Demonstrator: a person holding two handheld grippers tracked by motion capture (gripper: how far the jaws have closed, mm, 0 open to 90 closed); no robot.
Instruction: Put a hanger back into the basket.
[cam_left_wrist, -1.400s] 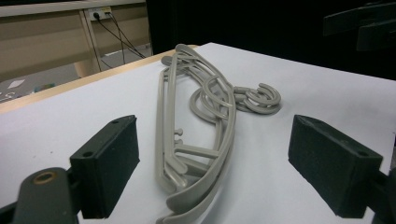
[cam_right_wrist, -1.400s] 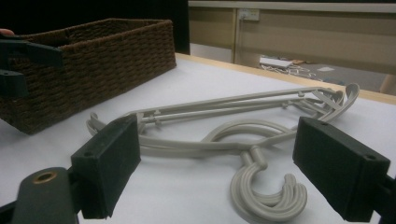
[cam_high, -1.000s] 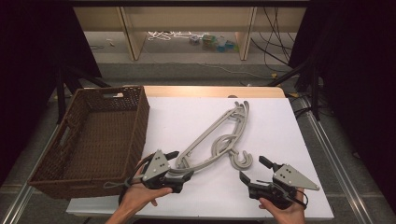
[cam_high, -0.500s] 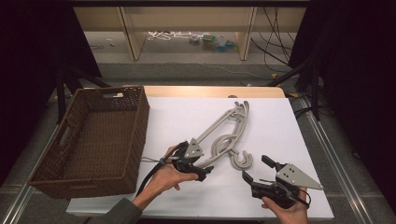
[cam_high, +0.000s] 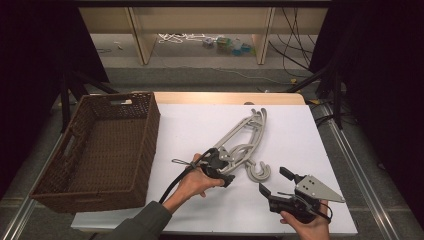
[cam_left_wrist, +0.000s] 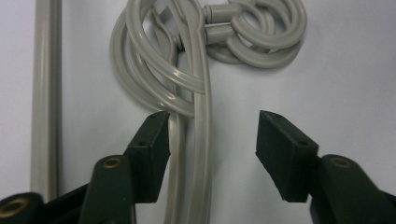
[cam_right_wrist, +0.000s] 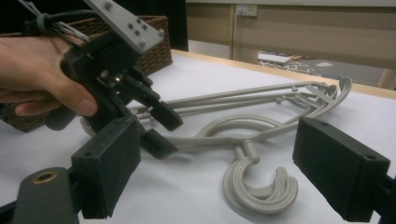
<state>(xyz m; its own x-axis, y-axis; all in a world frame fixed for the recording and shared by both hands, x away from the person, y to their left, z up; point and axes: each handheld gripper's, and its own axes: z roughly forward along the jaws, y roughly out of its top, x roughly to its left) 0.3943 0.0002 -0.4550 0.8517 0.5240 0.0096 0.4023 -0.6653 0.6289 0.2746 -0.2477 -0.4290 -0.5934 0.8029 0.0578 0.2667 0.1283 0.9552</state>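
On the white table lies a bundle of grey hangers, its long arms going toward 1 o'clock and the hooks at the near end, near the middle of the table. The left gripper is down over the neck of the bundle. Its jaws have just been closing, and in the left gripper view the hanger bars pass between them, close beside one pad, while the other pad is apart; nothing is clenched yet. The right gripper rests at about 5 o'clock from the hooks, well apart from them, jaws spread and grasping nothing. A brown wicker basket stands at 9 o'clock of the hangers.
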